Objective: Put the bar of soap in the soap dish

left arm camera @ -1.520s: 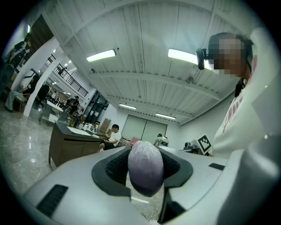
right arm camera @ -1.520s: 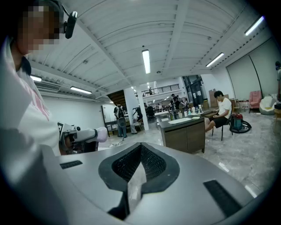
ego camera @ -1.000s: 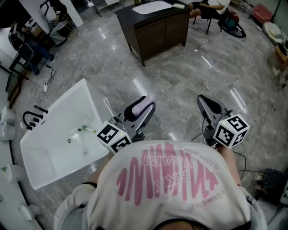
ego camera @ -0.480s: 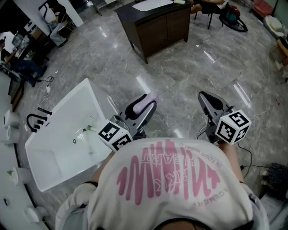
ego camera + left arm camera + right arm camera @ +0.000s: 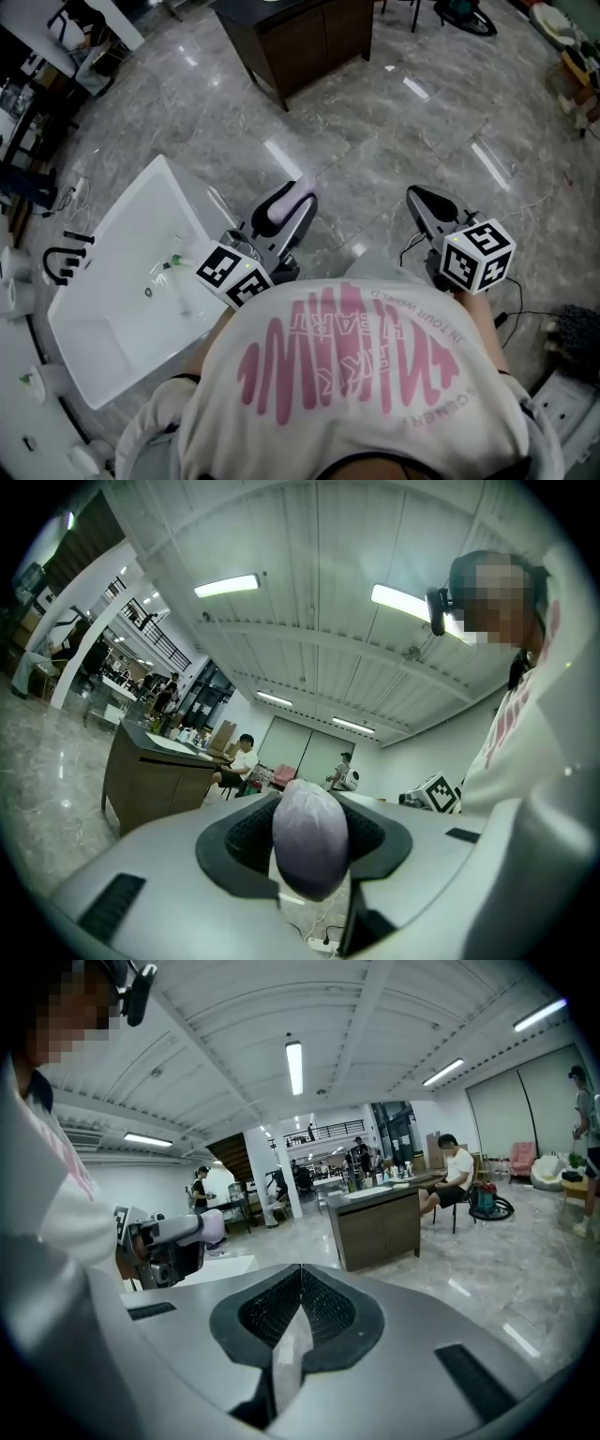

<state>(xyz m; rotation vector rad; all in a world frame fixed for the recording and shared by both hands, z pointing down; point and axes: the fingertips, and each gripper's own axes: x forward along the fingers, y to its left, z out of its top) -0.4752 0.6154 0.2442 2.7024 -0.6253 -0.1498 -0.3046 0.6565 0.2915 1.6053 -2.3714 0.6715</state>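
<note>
Nearest, below the person's white shirt (image 5: 347, 384), the left gripper (image 5: 284, 214) pinches the pale lilac bar of soap (image 5: 310, 836) between its pads, out over the marble floor (image 5: 375, 122) just off the right edge of the white basin (image 5: 103, 314). The right gripper (image 5: 433, 208) has its jaws pressed together on nothing. Since a second ago both grippers have dipped a little and the grip on the soap is unchanged. Farther off, the dark cabinet (image 5: 300, 37) has slid toward the top edge. This is probably still the carry; no soap dish can be made out yet, perhaps beside the black faucet (image 5: 58, 262).
</note>
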